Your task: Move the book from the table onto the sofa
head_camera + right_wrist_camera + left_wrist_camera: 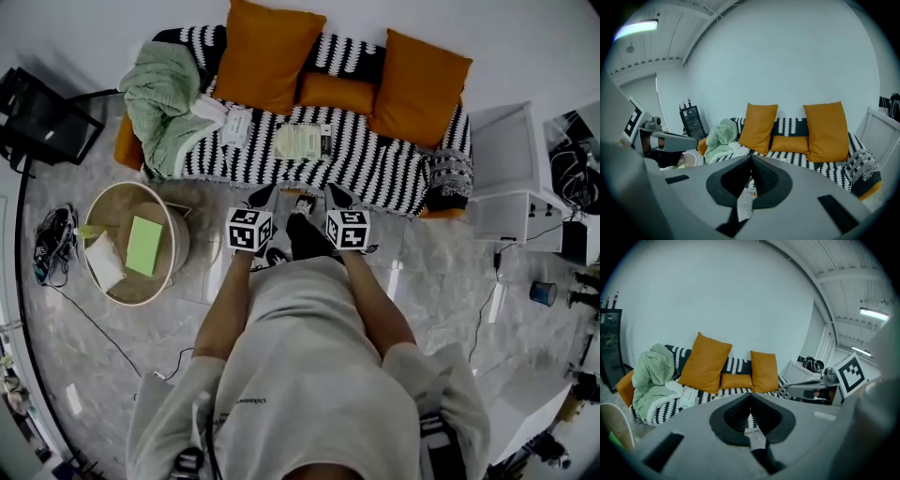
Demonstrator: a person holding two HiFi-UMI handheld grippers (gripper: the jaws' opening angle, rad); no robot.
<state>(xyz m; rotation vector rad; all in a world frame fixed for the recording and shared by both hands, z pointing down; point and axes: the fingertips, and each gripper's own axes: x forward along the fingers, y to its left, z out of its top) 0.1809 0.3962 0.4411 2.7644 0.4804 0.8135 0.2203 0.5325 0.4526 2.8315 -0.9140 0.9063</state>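
Both tongs are clamped fully shut with nothing between the jaws: the left gripper and right gripper sit side by side at frame centre, pointing at the sofa. A pale book lies flat on the seat, upper middle. A green book lies on the round table at left. If the pale one was the target, the move looks done. If it was the green one, everything remains.
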